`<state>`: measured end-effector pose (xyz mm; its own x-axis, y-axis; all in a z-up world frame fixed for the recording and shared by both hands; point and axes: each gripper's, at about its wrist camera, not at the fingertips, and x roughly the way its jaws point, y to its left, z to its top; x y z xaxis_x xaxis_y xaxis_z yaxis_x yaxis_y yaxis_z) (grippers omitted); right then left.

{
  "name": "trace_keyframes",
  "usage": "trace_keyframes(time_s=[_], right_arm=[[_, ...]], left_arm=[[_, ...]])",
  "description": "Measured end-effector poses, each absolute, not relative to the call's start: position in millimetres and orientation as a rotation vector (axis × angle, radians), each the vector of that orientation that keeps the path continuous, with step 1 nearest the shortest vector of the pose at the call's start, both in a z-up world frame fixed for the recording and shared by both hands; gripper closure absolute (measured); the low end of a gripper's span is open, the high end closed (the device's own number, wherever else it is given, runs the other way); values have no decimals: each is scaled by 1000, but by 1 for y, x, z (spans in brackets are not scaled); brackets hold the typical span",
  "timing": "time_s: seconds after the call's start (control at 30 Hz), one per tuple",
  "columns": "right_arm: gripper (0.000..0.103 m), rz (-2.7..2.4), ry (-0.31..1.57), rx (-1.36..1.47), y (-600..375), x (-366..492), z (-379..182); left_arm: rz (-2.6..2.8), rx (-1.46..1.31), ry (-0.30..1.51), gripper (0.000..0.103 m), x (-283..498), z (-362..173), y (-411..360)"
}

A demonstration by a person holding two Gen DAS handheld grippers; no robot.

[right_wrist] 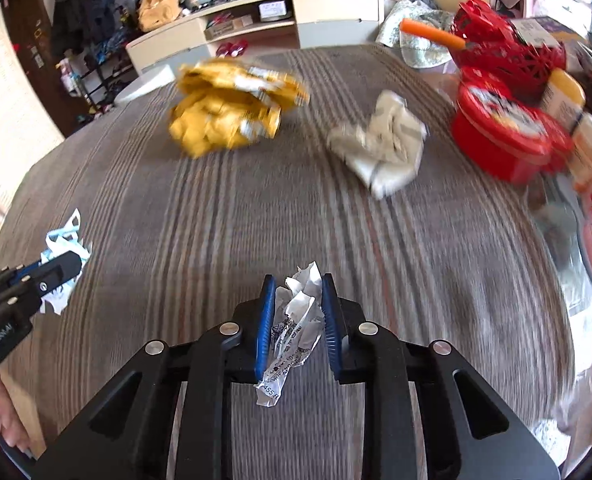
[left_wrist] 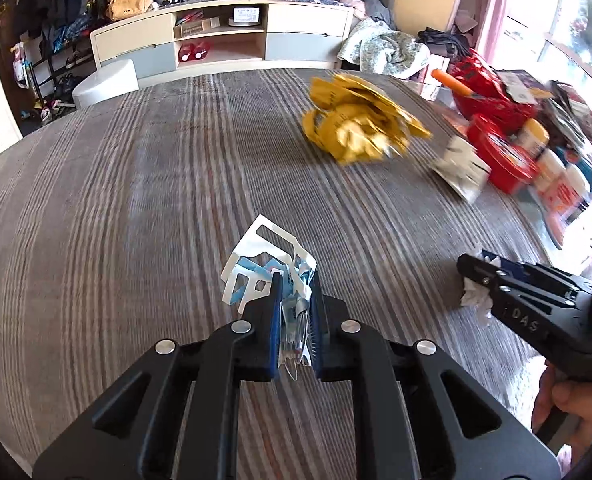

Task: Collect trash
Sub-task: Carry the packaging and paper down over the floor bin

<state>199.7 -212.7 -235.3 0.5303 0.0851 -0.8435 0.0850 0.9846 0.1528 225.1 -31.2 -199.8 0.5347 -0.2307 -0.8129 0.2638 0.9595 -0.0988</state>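
My left gripper (left_wrist: 295, 280) is shut on a white and blue plastic wrapper (left_wrist: 266, 264), held above the striped tablecloth (left_wrist: 156, 184). It also shows in the right wrist view (right_wrist: 78, 266) with the wrapper (right_wrist: 66, 238). My right gripper (right_wrist: 296, 284) is shut on a crumpled white receipt (right_wrist: 296, 320); it also appears in the left wrist view (left_wrist: 470, 272) with the receipt (left_wrist: 476, 300). A crumpled yellow bag (right_wrist: 232, 108) and a crumpled white-grey wrapper (right_wrist: 384, 140) lie on the cloth ahead of both grippers.
A red round tin (right_wrist: 500, 132), a red basket (right_wrist: 504, 52) with an orange handle, and several bottles and packets crowd the table's right side. A low TV cabinet (left_wrist: 224, 36) and a white stool (left_wrist: 104, 82) stand beyond the far edge.
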Motion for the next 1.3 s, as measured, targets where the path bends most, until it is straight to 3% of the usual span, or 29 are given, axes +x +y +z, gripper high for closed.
trace_keyframes(time_s=[0.37, 0.63, 1.0, 1.3], right_arm=[[79, 93, 1032, 157, -203, 62, -240], [79, 145, 1063, 186, -188, 0, -267], [79, 158, 1121, 161, -171, -13, -327], [74, 181, 1159, 187, -164, -11, -341]], left_arm=[[-323, -63, 988, 92, 83, -210, -21], [-342, -85, 1033, 92, 3, -249, -27], [-360, -96, 1189, 92, -37, -348, -38], [-369, -76, 1241, 87, -31, -376, -45]])
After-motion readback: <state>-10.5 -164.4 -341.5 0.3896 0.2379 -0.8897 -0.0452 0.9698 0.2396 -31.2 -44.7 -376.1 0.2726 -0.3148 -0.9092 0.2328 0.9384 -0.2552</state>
